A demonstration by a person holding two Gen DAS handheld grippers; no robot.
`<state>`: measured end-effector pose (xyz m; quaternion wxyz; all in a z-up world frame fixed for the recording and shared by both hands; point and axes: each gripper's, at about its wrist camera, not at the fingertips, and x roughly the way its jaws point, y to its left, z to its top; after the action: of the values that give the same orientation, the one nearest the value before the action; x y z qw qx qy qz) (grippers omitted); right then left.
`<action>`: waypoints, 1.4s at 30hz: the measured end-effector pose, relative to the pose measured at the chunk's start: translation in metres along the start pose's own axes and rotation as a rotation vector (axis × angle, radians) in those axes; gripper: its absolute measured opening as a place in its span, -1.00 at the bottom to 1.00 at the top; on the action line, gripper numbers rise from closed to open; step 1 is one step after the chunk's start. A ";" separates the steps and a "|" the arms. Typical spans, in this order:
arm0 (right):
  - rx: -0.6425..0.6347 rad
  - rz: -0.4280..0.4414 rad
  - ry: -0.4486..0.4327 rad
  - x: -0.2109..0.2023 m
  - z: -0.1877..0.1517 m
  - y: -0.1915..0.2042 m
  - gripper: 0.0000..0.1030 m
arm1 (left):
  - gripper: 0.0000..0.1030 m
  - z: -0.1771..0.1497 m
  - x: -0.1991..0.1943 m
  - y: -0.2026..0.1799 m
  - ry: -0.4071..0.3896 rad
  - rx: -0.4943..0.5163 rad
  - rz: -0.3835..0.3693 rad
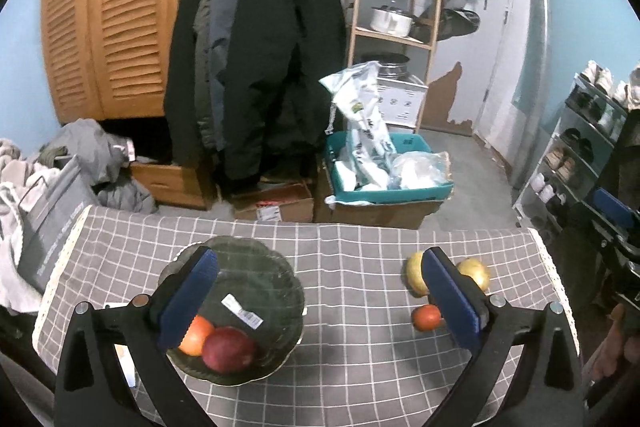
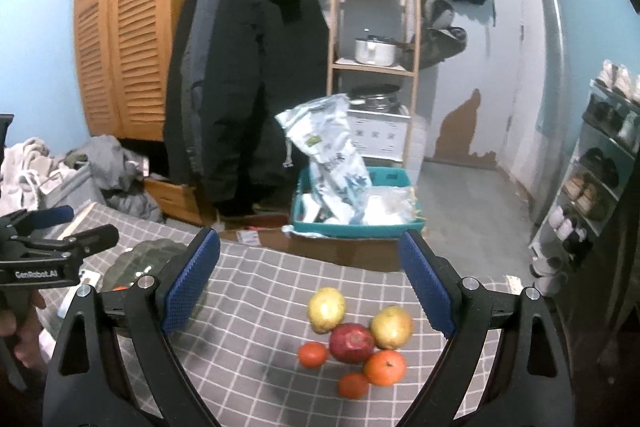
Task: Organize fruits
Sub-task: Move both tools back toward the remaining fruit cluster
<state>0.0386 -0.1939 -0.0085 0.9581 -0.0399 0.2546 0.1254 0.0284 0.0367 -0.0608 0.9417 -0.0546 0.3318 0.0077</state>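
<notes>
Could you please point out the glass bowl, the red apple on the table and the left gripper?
glass bowl (image 1: pixel 276 279), left wrist view, far rim.
red apple (image 2: pixel 352 343), right wrist view, top.
left gripper (image 1: pixel 316 303), left wrist view, between fingertips.

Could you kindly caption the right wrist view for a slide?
Open right gripper hovers over six loose fruits on the checked tablecloth.

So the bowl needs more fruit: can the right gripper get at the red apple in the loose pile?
Probably yes: the right gripper has its jaws open and empty, but the red apple touches neighbouring fruit, so it is a tight fit.
</notes>
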 end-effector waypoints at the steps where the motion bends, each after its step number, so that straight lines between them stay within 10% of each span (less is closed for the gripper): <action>1: 0.006 -0.006 0.000 -0.001 -0.001 -0.004 0.74 | 0.99 0.001 0.000 -0.003 0.001 0.003 -0.005; 42: 0.117 -0.106 0.269 0.043 -0.068 -0.087 0.74 | 0.99 -0.038 0.087 -0.101 0.222 0.161 -0.096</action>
<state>0.0649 -0.2784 -0.0874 0.9212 -0.0138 0.3851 0.0532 0.0778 -0.0694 -0.1352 0.8998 0.0047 0.4306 -0.0702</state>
